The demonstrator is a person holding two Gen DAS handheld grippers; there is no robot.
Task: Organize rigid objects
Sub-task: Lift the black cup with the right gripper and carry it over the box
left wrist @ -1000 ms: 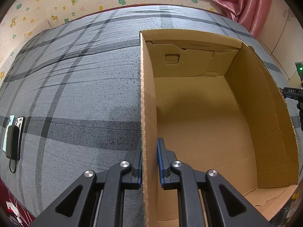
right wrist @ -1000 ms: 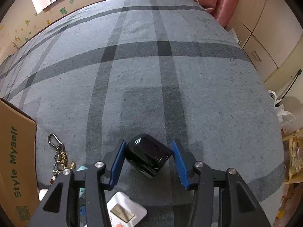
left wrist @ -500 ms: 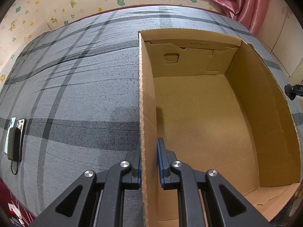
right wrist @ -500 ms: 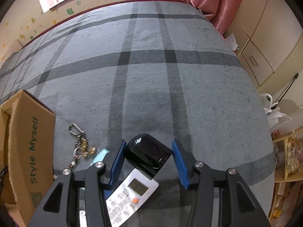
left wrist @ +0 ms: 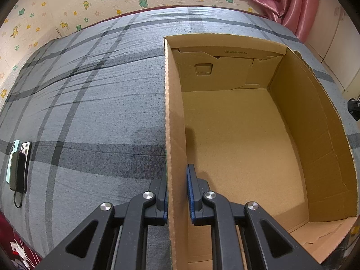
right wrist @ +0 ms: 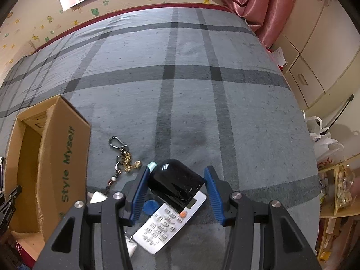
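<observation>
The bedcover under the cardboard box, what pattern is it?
The bedcover is grey with darker crossing stripes, a plaid; the right wrist view shows it best.

Left gripper [left wrist: 177,193]: matte black angular linkage arms with triangular cut-outs, round silver pivot screws, blue ribbed pads [left wrist: 191,193] lining the inner finger faces. Right gripper [right wrist: 178,190]: same build, black arms, silver screws, blue pads [right wrist: 212,193], fingertips tapering to narrow ends.

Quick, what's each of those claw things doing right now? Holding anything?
Left gripper: closed on the cardboard box wall.
Right gripper: holding a glossy black case.
</observation>
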